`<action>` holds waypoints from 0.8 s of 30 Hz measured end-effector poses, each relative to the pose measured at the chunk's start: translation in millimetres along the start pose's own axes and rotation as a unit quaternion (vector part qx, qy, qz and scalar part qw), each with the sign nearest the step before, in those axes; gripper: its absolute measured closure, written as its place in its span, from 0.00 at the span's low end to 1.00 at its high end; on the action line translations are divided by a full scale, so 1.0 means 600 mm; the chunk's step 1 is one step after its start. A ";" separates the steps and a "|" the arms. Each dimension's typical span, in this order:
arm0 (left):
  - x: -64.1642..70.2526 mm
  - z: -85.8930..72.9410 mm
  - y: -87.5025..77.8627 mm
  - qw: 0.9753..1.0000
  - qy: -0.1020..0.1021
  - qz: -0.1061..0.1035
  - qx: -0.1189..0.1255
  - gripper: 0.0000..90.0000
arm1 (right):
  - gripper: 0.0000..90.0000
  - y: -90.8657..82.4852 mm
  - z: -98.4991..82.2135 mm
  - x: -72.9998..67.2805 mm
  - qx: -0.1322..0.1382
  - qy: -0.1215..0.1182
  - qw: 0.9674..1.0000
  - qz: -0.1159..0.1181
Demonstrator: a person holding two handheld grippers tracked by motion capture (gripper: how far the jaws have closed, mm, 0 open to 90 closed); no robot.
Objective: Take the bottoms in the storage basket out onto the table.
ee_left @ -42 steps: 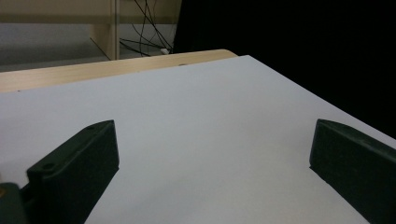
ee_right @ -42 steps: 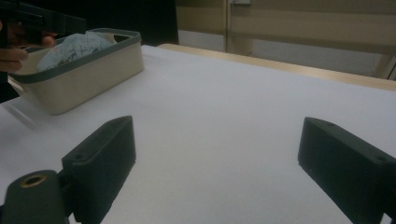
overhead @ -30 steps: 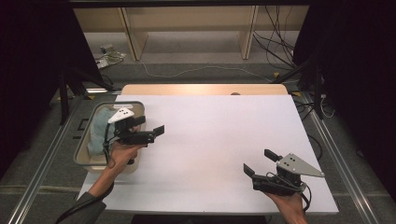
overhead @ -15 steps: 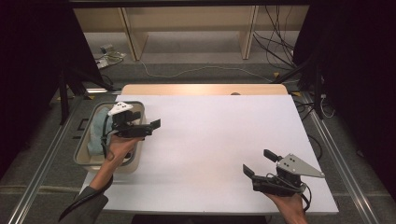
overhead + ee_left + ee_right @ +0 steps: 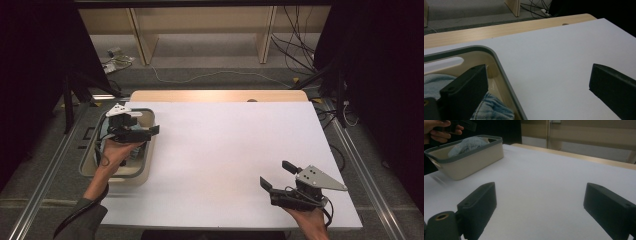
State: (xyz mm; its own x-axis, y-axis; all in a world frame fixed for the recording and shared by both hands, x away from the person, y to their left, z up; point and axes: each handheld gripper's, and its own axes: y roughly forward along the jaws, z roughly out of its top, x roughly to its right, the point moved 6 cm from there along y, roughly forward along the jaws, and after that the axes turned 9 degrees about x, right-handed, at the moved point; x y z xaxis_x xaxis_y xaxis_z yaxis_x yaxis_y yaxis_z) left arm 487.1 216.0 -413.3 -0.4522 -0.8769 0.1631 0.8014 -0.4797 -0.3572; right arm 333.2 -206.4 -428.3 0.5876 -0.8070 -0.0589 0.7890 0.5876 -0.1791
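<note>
A beige basket [image 5: 150,156] with a grey rim stands at the table's left edge, and a light blue denim cloth [image 5: 469,143] lies bunched inside it. My left gripper [image 5: 147,125] hovers over the basket's right side, pointing right across the white tabletop. In the left gripper view its jaws are wide apart, so the left gripper [image 5: 536,72] is open with nothing between them; the basket rim [image 5: 499,60] and denim [image 5: 494,110] lie below its left jaw. My right gripper [image 5: 275,174] rests low near the front right corner, open and empty, facing the basket [image 5: 474,160].
The white tabletop [image 5: 225,145] stretches between the two grippers, with a wooden strip [image 5: 215,95] along its far edge. Behind it are shelf legs [image 5: 142,40] and cables [image 5: 295,55] on the floor. Metal rails [image 5: 365,175] run along both sides.
My left gripper has drifted left and a little farther back, from the basket's right edge to over the basket. The right gripper has stayed where it was.
</note>
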 end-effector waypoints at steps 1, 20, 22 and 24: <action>-0.004 -0.001 0.000 1.000 0.004 0.004 -0.004 0.02 | 0.14 0.000 0.000 0.000 0.000 0.000 1.000 0.000; -0.077 0.003 -0.033 0.998 -0.013 0.053 -0.032 0.02 | 0.14 0.001 -0.001 -0.001 -0.002 -0.002 1.000 0.003; -0.086 0.002 -0.037 0.997 -0.017 0.059 -0.036 0.02 | 0.14 0.001 -0.001 -0.001 -0.003 -0.002 1.000 0.004; -0.093 0.002 -0.039 0.997 -0.019 0.065 -0.038 0.02 | 0.14 0.001 -0.001 -0.002 -0.003 -0.002 1.000 0.003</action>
State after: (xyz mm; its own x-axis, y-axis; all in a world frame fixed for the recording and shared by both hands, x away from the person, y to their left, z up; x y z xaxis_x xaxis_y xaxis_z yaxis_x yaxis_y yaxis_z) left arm 494.0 275.9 -413.0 -0.3297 -0.9328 0.1453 0.8197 -0.3592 -0.4462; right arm 333.0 -205.2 -429.1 0.5935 -0.8029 -0.0566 0.7841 0.5926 -0.1844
